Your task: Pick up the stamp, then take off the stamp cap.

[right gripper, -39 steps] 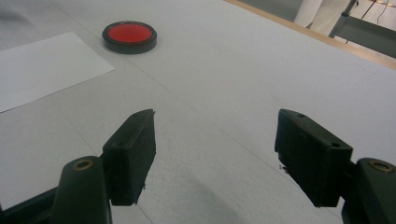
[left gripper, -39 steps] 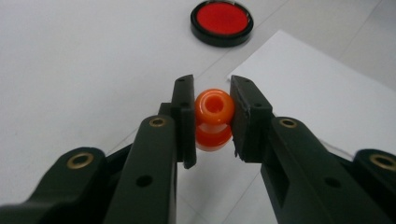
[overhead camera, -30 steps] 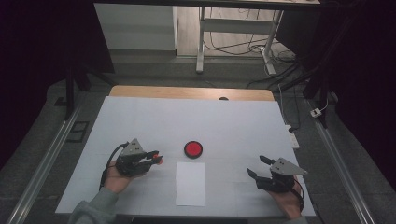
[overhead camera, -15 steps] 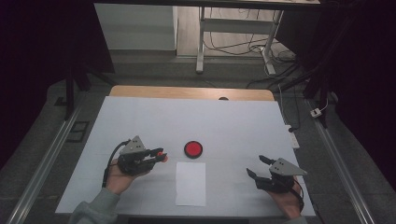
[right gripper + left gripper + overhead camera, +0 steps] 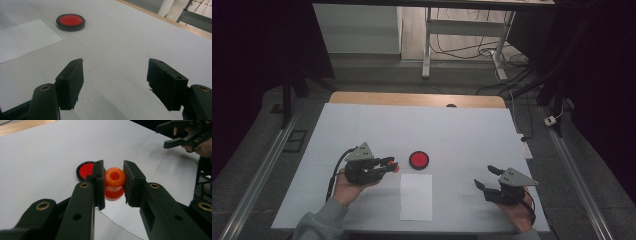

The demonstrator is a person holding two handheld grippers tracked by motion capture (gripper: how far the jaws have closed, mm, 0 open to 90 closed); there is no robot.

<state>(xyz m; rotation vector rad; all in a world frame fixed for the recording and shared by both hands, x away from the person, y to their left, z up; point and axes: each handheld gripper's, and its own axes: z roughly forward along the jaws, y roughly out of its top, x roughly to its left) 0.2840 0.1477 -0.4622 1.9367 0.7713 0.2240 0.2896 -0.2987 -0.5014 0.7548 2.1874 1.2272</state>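
Left gripper (image 5: 113, 182) clamped on a small orange ring-shaped piece (image 5: 114, 180), jaws pressed against its two sides; glossy, with a round hole at the top and a second rounded bulge below. Held just above the white table (image 5: 462, 130), left of centre, beside the red disc with black rim (image 5: 418, 159) and at the far left corner of the white paper sheet (image 5: 416, 196). Right gripper (image 5: 485, 178) spread wide, empty, at the near right of the table, well apart from the disc (image 5: 70, 21) and the sheet (image 5: 22, 37).
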